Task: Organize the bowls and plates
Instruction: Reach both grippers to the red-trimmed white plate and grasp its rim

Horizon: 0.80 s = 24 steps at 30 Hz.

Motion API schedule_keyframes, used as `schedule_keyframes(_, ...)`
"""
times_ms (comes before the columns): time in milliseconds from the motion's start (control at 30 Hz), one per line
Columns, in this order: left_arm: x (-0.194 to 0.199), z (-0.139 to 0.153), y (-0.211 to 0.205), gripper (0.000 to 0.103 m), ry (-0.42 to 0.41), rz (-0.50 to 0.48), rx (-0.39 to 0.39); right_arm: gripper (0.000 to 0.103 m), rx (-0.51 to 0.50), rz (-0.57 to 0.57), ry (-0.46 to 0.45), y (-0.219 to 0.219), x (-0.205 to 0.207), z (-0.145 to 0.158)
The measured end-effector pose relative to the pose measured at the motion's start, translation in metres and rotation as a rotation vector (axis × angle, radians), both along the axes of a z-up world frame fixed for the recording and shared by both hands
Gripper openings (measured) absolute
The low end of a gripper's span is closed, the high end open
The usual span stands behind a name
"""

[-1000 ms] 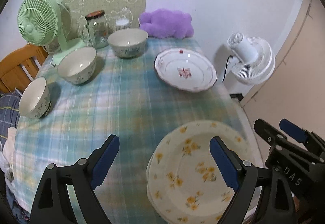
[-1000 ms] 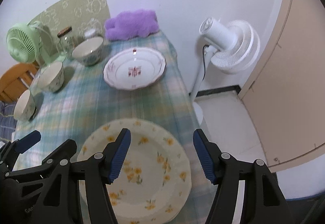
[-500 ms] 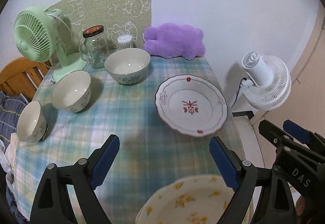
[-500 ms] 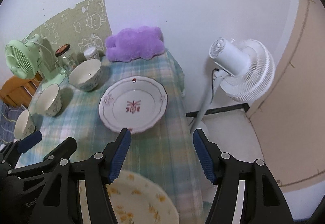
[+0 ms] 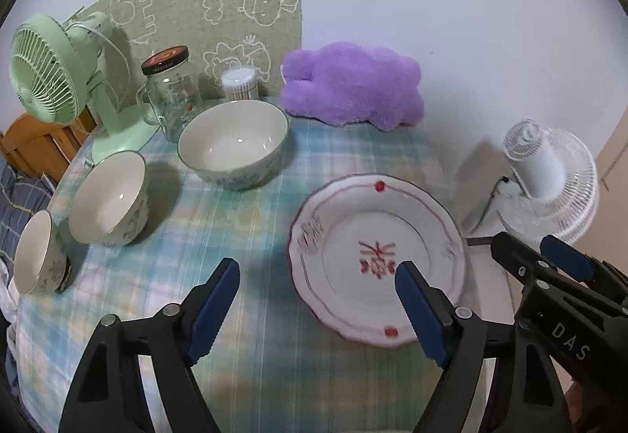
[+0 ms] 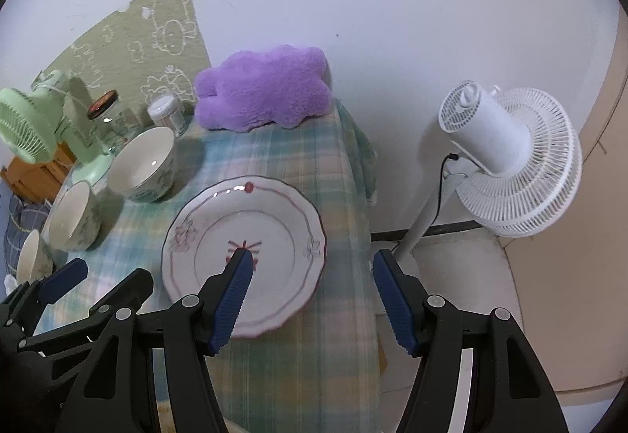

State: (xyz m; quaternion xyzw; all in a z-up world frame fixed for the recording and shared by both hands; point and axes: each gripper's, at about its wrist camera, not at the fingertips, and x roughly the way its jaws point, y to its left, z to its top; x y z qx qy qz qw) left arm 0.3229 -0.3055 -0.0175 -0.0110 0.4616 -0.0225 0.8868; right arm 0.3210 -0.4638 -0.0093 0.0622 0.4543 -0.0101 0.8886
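Observation:
A white plate with red patterns (image 5: 373, 221) (image 6: 243, 221) lies on the checked tablecloth near the table's right edge. Three white bowls stand in a row at the left: large (image 5: 233, 146) (image 6: 143, 166), medium (image 5: 110, 205) (image 6: 72, 215), small (image 5: 37, 252) (image 6: 33, 254). My left gripper (image 5: 317, 272) hovers at the plate's near left rim. Its jaws are closing, and no pad presses on anything. My right gripper (image 6: 313, 256) stands open over the plate's right rim, with one finger above the plate's centre. Each gripper also shows at the edge of the other's view.
At the back stand a green desk fan (image 5: 43, 80), a glass jar (image 5: 170, 95), a cotton-swab tub (image 5: 239, 84) and a purple plush (image 5: 353, 84). A white pedestal fan (image 6: 506, 158) stands on the floor just past the table's right edge. A wooden chair (image 5: 31, 142) is at the left.
Both grippers moved forward across the table. The yellow-flowered plate slid out of view below, and the red-patterned plate now lies at the fingertips. The left jaws have narrowed a little.

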Motion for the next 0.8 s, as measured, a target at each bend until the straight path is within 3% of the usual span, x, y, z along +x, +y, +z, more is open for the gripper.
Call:
schedule_keyframes(100,0.015,-0.010,-0.003,0.072,0.020,0.005,0.018,0.067,0.015,0.002,0.002,0.002,0.018,-0.011)
schedule_keyframes(533,0.061,-0.064,-0.010,0.071,0.098,-0.005,0.055,0.067,0.022,-0.005,0.059,0.000,0.062,-0.062)
schedule_keyframes(600,0.064,-0.073,-0.012,0.066,0.113,-0.014,0.062,0.066,0.027,-0.001,0.069,0.001,0.065,-0.069)
schedule_keyframes(800,0.070,-0.090,-0.013,0.057,0.147,-0.016,0.057,0.058,0.033,0.017,0.108,0.011,0.077,-0.091)
